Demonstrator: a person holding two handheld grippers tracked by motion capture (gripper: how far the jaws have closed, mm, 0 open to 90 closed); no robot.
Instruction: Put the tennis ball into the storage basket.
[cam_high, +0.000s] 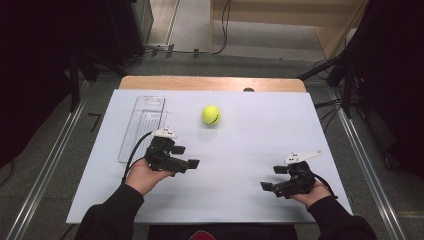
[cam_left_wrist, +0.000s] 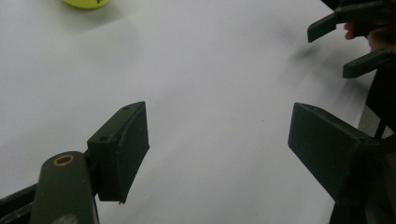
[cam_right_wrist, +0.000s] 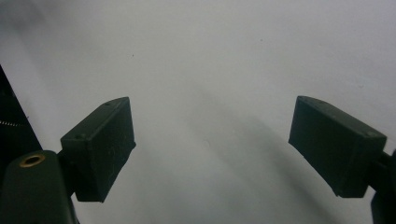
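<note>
A yellow-green tennis ball rests on the white table sheet, toward the back centre. Its lower edge shows as the ball at the top left of the left gripper view. My left gripper lies near the sheet's left side, in front of and left of the ball, jaws apart with only bare sheet between them. My right gripper rests at the front right, pointing left, jaws apart and empty. In the left gripper view the left gripper faces the right gripper, far off at the top right.
A clear plastic tray lies lengthwise along the sheet's left edge, just behind my left hand. A wooden table edge runs behind the sheet. Metal rails flank the table on the grey floor.
</note>
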